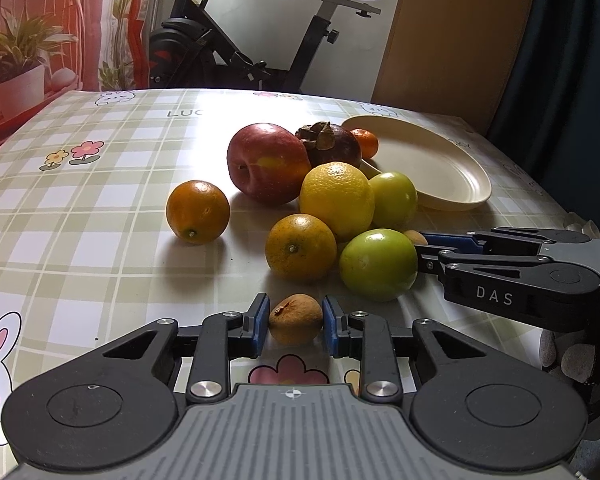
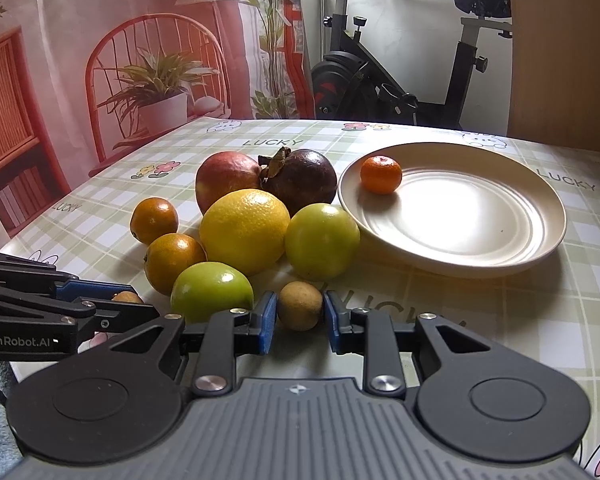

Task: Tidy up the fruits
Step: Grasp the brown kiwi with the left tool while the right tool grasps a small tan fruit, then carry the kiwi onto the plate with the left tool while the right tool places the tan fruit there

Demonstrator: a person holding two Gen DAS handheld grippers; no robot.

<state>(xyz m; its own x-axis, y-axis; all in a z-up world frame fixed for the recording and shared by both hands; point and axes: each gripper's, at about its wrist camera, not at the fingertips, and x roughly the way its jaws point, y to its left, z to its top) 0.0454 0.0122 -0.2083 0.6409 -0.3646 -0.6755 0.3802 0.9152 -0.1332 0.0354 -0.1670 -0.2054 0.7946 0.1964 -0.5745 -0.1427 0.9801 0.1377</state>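
Observation:
My left gripper (image 1: 296, 312) is shut on a small brown fruit (image 1: 295, 322) that rests on the checked tablecloth, near the front of the pile. My right gripper (image 2: 300, 308) is shut on a second small brown fruit (image 2: 299, 306), also on the cloth, beside a green fruit (image 2: 210, 290). The pile holds a red apple (image 1: 266, 162), a dark purple fruit (image 2: 304, 180), a yellow citrus (image 2: 244, 230), two oranges (image 1: 198, 212) (image 1: 300, 248) and another green fruit (image 2: 322, 240). A cream plate (image 2: 480, 220) at the right holds one small mandarin (image 2: 381, 174).
An exercise bike (image 2: 400, 68) stands behind the table. A printed curtain (image 2: 140, 60) hangs at the back left. The table's near edge lies just under both grippers, and bare cloth (image 1: 80, 220) stretches left of the pile.

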